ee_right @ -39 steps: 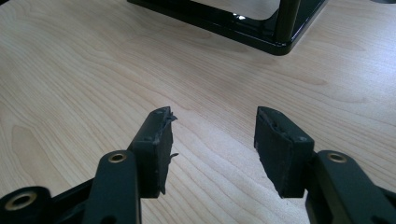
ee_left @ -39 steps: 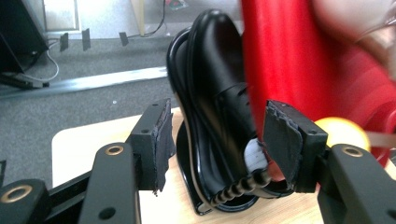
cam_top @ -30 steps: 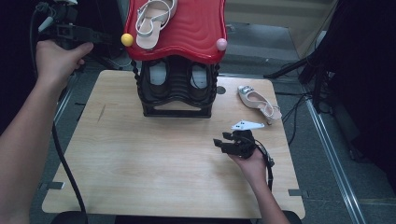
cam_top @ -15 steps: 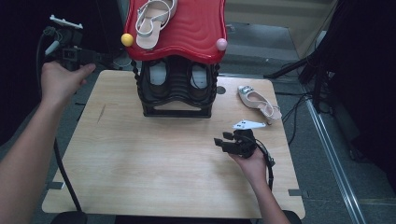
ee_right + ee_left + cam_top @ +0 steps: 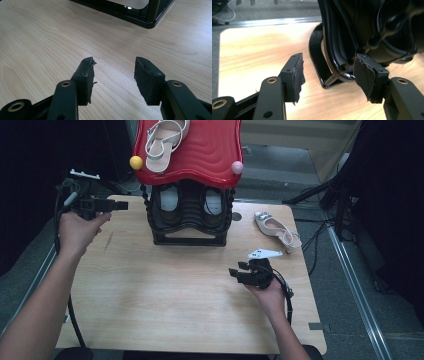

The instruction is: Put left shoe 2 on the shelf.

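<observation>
A black shoe rack (image 5: 189, 220) with a red wavy top (image 5: 210, 150) stands at the back of the wooden table (image 5: 150, 285). A beige strappy sandal (image 5: 164, 140) lies on the red top. Its mate (image 5: 276, 226) lies on the table to the right of the rack. My left gripper (image 5: 119, 206) hangs open just left of the rack, pointing at its side. In the left gripper view the rack's base and wire frame (image 5: 332, 75) sit close ahead of the open left gripper (image 5: 329, 60). My right gripper (image 5: 236, 271) rests open low over bare wood; the right gripper (image 5: 113, 61) holds nothing.
Two dark shoes (image 5: 170, 202) sit inside the rack. A yellow knob (image 5: 136, 162) and a pink knob (image 5: 237, 167) stick out from the red top's front corners. The rack's base corner (image 5: 147, 21) is ahead of the right gripper. Cables and black stands crowd the floor at right.
My left hand has come down from beside the red top to the level of the rack's lower left side. The right hand has stayed put.
</observation>
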